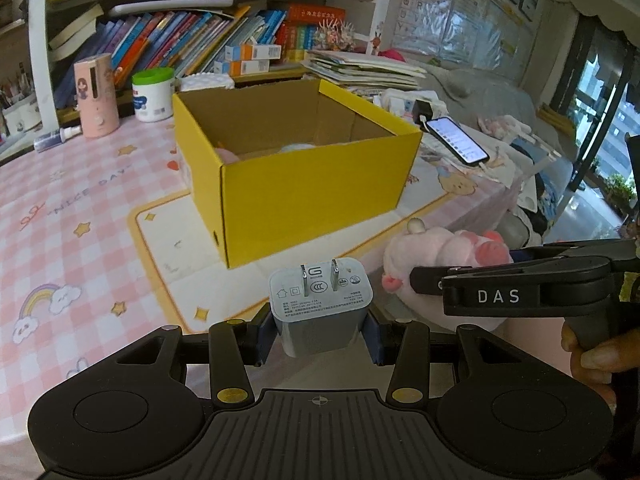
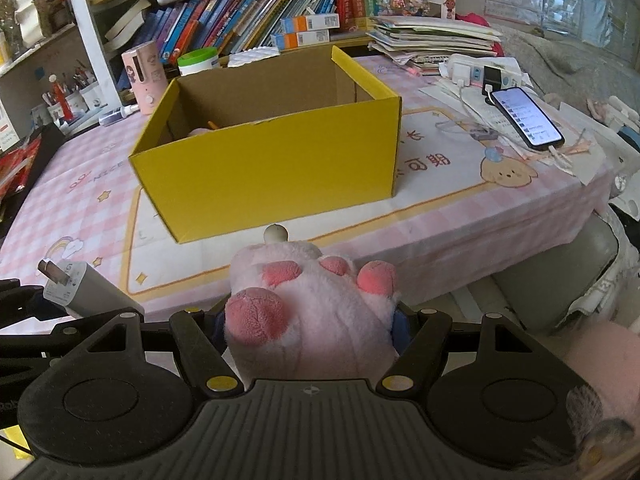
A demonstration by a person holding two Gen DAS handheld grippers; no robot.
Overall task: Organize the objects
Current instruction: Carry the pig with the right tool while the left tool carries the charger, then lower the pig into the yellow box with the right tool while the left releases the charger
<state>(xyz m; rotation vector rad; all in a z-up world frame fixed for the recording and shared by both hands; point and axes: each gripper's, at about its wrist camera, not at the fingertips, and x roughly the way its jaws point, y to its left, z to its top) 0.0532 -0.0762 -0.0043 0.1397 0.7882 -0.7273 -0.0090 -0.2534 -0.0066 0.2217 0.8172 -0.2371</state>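
My left gripper (image 1: 320, 332) is shut on a grey wall charger (image 1: 320, 304), prongs up, held in front of the table's near edge; the charger also shows in the right wrist view (image 2: 80, 292). My right gripper (image 2: 310, 332) is shut on a pink plush paw toy (image 2: 312, 304), which also shows in the left wrist view (image 1: 440, 256), to the right of the charger. An open yellow cardboard box (image 1: 316, 184) (image 2: 280, 172) stands on the pink checked table ahead of both grippers. Something pink lies inside the box, mostly hidden.
A lit phone (image 2: 528, 116) on a cable and a power strip (image 2: 472, 70) lie at the table's right. A pink bottle (image 1: 98, 96), a green-lidded tub (image 1: 154, 94), a paper stack (image 2: 432, 40) and bookshelves stand behind the box.
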